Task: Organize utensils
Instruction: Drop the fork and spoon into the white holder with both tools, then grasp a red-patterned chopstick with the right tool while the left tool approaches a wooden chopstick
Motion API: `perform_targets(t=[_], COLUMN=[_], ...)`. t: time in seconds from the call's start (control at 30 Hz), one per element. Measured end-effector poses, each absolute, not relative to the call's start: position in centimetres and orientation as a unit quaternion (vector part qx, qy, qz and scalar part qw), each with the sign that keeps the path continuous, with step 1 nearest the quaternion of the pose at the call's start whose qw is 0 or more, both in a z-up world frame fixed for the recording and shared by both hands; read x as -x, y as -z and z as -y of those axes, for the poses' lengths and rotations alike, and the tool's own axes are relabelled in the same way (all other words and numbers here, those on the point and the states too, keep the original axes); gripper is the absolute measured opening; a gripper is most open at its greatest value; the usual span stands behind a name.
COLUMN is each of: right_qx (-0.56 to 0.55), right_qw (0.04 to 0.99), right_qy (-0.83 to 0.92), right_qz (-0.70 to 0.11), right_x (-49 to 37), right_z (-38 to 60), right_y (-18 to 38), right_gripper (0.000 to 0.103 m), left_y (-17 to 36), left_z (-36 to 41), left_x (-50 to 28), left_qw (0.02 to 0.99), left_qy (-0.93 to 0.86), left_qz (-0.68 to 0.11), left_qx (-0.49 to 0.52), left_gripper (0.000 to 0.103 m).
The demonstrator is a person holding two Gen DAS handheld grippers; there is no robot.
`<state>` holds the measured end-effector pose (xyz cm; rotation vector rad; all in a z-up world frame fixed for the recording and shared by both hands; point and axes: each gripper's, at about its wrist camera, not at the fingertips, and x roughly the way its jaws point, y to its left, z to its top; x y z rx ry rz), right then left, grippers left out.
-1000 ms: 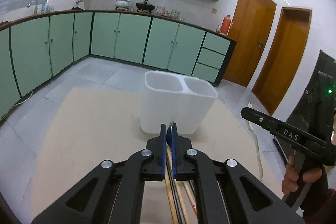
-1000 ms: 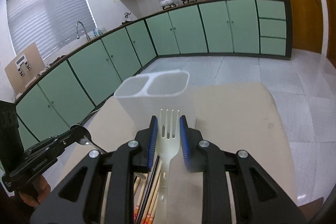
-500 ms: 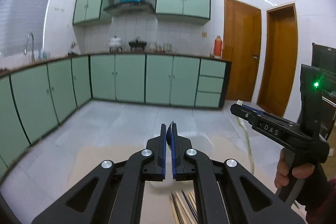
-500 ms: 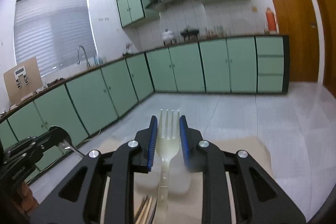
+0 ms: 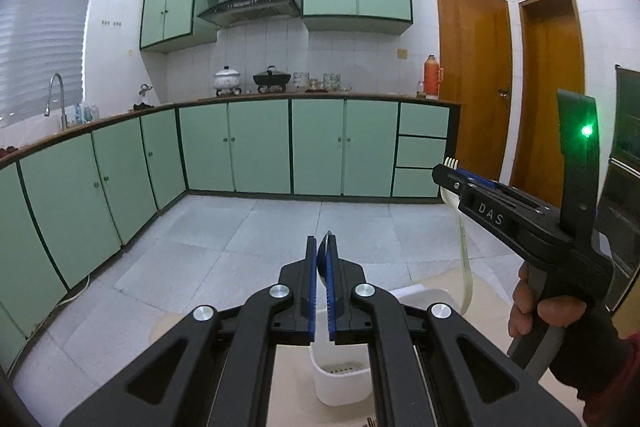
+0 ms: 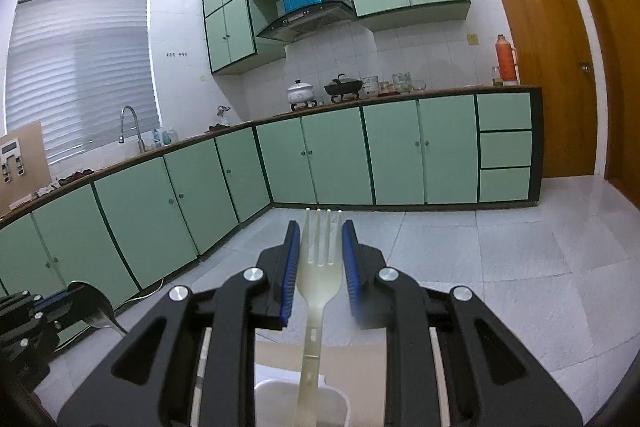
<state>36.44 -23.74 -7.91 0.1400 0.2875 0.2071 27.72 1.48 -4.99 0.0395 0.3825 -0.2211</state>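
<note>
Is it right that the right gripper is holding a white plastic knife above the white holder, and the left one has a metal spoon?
Not quite. The right gripper holds a white plastic fork, not a knife; the right wrist view shows its four tines. The rest stands: it hangs above the white holder, and the left gripper has the metal spoon.

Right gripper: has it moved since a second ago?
Yes. The right gripper, holding the fork, rose above the white holder, now beneath it.
</note>
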Motion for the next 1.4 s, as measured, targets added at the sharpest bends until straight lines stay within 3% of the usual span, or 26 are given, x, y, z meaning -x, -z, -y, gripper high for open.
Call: perform_targets(t=[0.43, 0.5, 0.57, 0.7, 0.87, 1.4], right_qx=[-0.068, -0.071, -0.071, -0.093, -0.098, -0.04], right_qw=[0.971, 0.969, 0.969, 0.968, 0.967, 0.922], right_qy=[-0.115, -0.12, -0.122, -0.117, -0.099, -0.098], right_qz=[-0.196, -0.202, -0.203, -0.203, -0.212, -0.372], right_x=[-36.8, -36.4, -35.6, -33.5, -28.1, -8.4], right_z=[22.3, 22.4, 22.6, 23.7, 25.3, 21.6], right_y=[12.5, 12.8, 12.7, 11.9, 11.1, 21.7], right_gripper=[0.023, 0.025, 0.034, 0.045, 0.057, 0.06], left_y=[10.5, 10.6, 10.4, 9.6, 9.0, 19.1], left_z=[-2.0, -2.1, -2.1, -2.7, -4.0, -3.7], left_x=[-30.6, -30.6, -30.1, -28.7, -24.4, -9.3], left_qw=[0.964, 0.963, 0.963, 0.964, 0.964, 0.91], left_qy=[0.104, 0.108, 0.107, 0.108, 0.097, 0.101], left_qz=[-0.242, -0.247, -0.245, -0.24, -0.243, -0.401], left_qx=[0.022, 0.027, 0.031, 0.042, 0.047, 0.027], left_gripper=[0.006, 0.013, 0.032, 0.036, 0.049, 0.052])
